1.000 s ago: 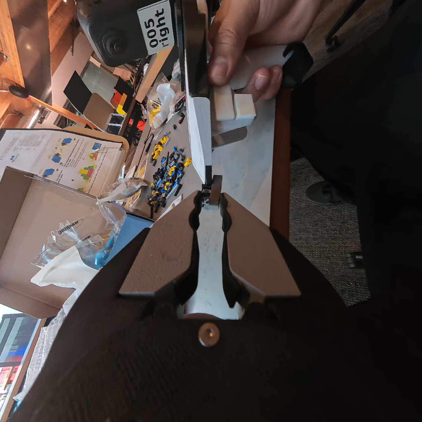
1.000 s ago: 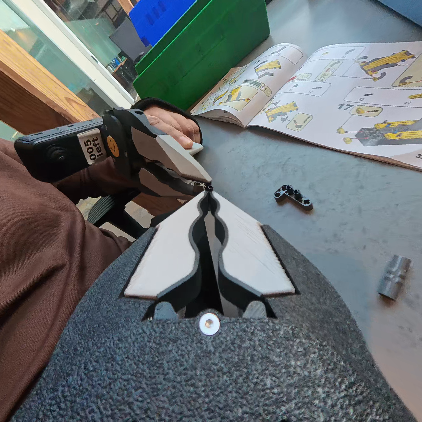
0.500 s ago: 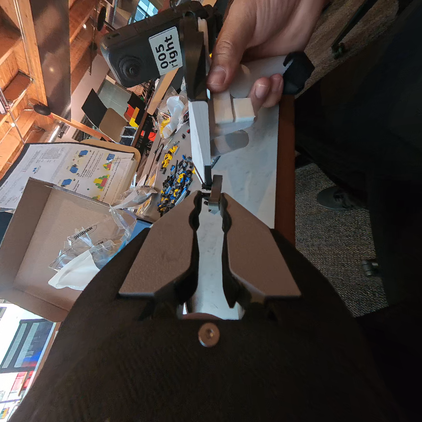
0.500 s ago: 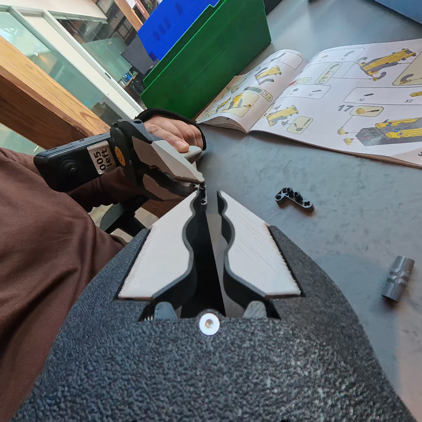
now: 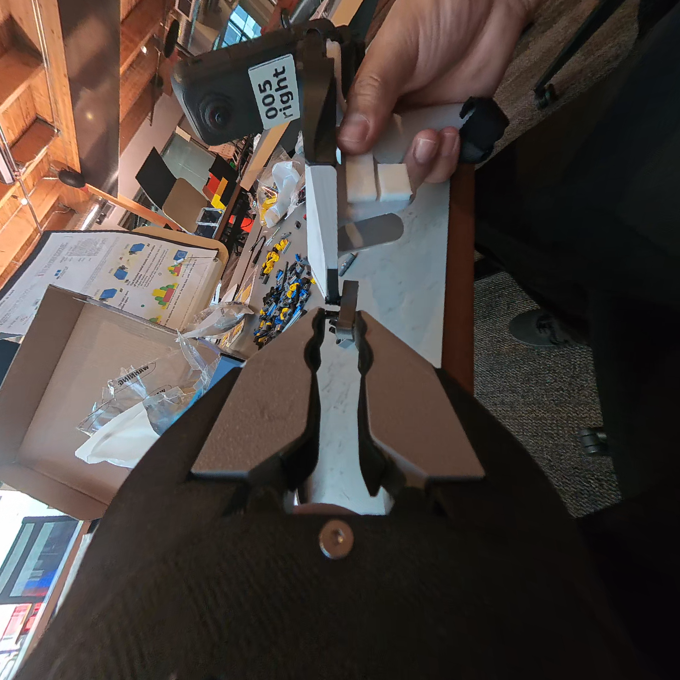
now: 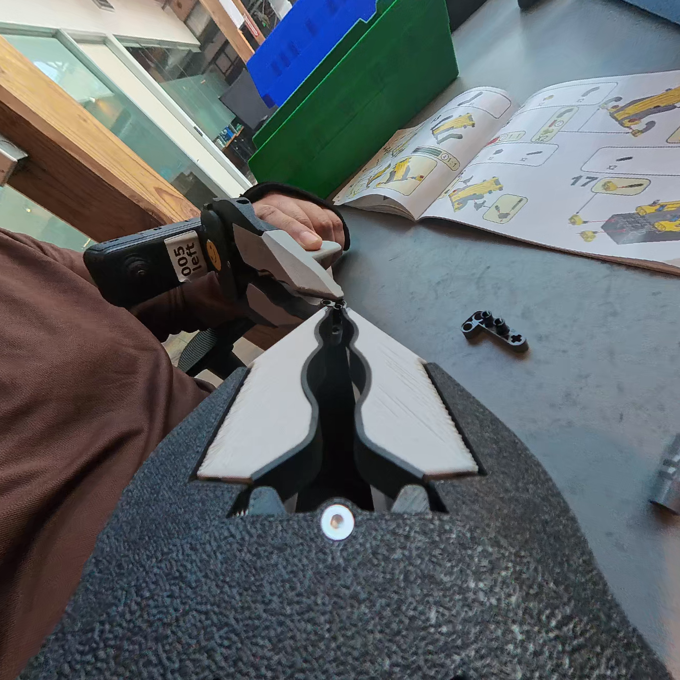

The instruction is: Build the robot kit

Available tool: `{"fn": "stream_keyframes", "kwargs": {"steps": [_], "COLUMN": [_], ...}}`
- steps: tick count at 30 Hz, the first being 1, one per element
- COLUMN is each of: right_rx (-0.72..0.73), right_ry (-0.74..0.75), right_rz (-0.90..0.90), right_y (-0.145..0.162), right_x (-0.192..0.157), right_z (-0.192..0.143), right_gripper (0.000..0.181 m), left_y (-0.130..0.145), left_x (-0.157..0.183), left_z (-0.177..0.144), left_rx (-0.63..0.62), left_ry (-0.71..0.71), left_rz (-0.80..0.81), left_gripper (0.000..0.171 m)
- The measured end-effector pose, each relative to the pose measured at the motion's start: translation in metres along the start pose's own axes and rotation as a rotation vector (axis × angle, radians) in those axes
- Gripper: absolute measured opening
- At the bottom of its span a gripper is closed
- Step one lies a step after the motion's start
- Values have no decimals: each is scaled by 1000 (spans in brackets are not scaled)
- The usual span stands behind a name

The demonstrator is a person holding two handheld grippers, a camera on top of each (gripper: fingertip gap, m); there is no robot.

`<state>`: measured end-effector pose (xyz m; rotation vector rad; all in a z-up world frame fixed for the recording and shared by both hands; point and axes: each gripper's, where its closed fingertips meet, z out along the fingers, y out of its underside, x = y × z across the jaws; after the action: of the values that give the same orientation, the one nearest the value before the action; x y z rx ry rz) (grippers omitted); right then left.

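My left gripper (image 5: 340,315) is shut on a small grey piece (image 5: 348,312) held upright at its fingertips above the grey table (image 5: 404,279). A tiny black piece (image 5: 332,315) sits against the grey piece's left side. My right gripper (image 6: 336,313) is shut on a small black pin-like piece (image 6: 335,325). Its tips meet the tips of the left gripper (image 6: 294,265), where a black holed part (image 6: 333,302) shows. In the left wrist view the right gripper (image 5: 323,235) comes in from above, held by a hand (image 5: 415,73), with its tip touching the held parts.
A black L-shaped beam (image 6: 495,331) and a grey cylinder (image 6: 668,478) lie on the table to the right. An open instruction booklet (image 6: 533,165), a green bin (image 6: 349,121) and a blue bin (image 6: 305,48) stand behind. A pile of small parts (image 5: 283,294) and a cardboard box (image 5: 55,386) lie left. Left and right tips are no more than a few centimetres apart.
My right gripper opened a little half a second ago and has closed again on the black piece. The left gripper kept its hold, and both views have shifted slightly.
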<state>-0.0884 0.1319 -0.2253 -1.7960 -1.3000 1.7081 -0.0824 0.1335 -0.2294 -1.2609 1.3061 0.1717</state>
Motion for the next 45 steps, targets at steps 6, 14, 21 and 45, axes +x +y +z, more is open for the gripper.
{"fn": "stream_keyframes", "kwargs": {"steps": [6,14,21,45], "right_rx": [5,20,23,170], "right_ry": [-9,-2,-16,148], "right_rz": [-1,-46,-197,-70], "right_y": [-1,-5,-9,-25], "right_x": [-1,-5,-22,10], "right_z": [-1,-1,1,-1], "right_gripper": [4,3,2,0], "left_y": [-1,-6,-15,9], "left_x": [-2,-9,3,-9], "left_z": [1,-2,-10,11], "left_rx": [0,22,69,-83], "left_ry": [-9,61,454,204], "left_rz": [-9,-276,-906,-866], "left_gripper": [13,21,15,14]}}
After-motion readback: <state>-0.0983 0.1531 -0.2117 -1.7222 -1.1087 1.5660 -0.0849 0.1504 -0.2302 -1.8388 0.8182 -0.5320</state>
